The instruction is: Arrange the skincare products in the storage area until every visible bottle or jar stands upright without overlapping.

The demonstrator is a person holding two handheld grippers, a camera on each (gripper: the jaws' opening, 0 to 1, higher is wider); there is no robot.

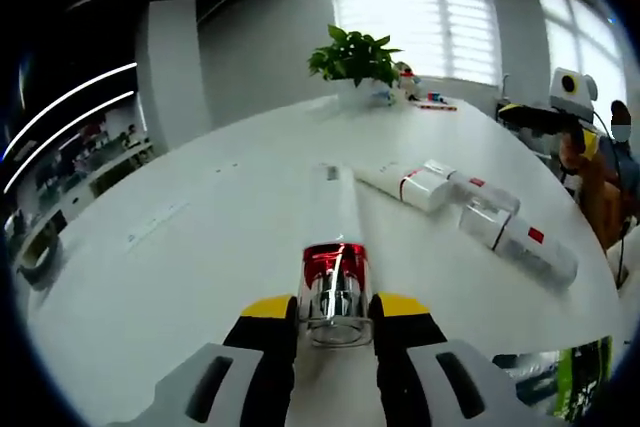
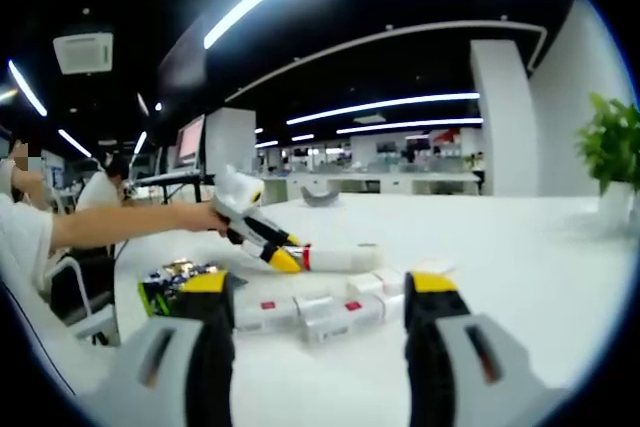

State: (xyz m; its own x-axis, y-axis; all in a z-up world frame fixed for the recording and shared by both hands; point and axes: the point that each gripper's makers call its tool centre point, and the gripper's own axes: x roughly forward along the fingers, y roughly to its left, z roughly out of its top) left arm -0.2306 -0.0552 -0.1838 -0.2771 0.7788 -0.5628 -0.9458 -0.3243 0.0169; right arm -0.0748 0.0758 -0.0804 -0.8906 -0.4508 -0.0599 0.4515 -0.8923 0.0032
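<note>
My left gripper is shut on a white bottle with a red band and clear cap, gripped at the cap end, its body pointing away over the white table. In the right gripper view the same left gripper holds that bottle level above the table. Three more products lie flat: a white tube, a slim white bottle and a clear-and-white bottle. My right gripper is open, hovering short of those lying products. It also shows at far right.
A potted plant stands at the table's far edge, also seen as a plant at right. A green-and-black object lies near the table edge. A person's arm reaches in from the left.
</note>
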